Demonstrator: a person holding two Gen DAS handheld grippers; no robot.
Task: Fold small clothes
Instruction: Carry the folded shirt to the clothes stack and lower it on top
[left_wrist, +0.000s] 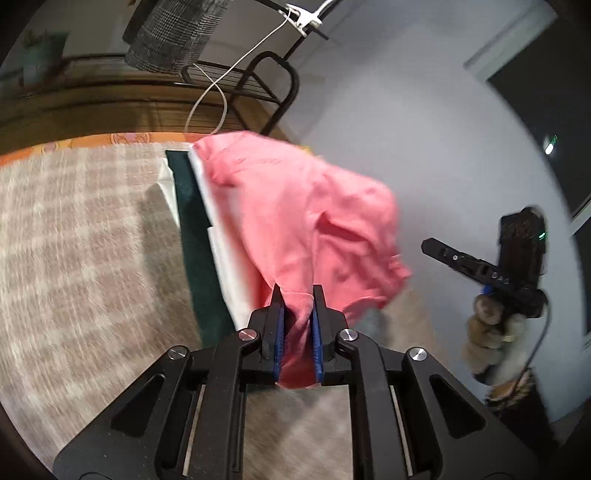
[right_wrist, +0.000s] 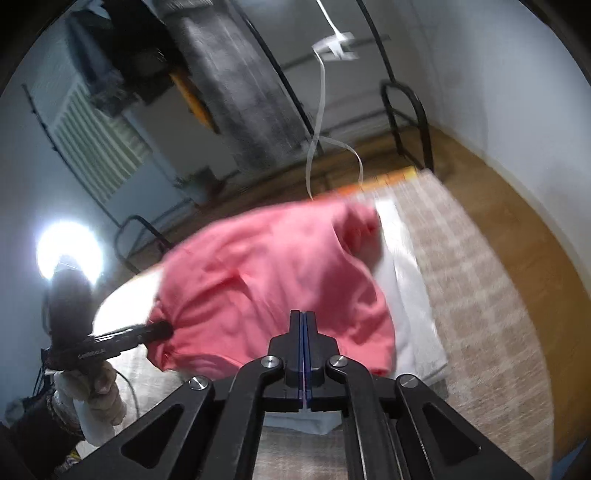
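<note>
A pink garment (left_wrist: 295, 218) hangs bunched in the air above a stack of folded clothes: a dark green piece (left_wrist: 195, 236) and a white piece (left_wrist: 229, 258). My left gripper (left_wrist: 298, 291) is shut on a corner of the pink garment. In the right wrist view the pink garment (right_wrist: 273, 280) billows over the white folded cloth (right_wrist: 410, 295). My right gripper (right_wrist: 303, 314) is shut, its jaws pressed together with nothing visible between them, just in front of the garment. The left gripper (right_wrist: 162, 330) shows there at the garment's left edge.
A beige checked blanket (left_wrist: 85, 240) covers the surface, with an orange edge (left_wrist: 92, 142). A black drying rack (left_wrist: 273, 92) with a grey checked cloth (left_wrist: 173, 33) and a white cord (left_wrist: 218, 85) stands behind. Wood floor (right_wrist: 517, 229) lies to the right.
</note>
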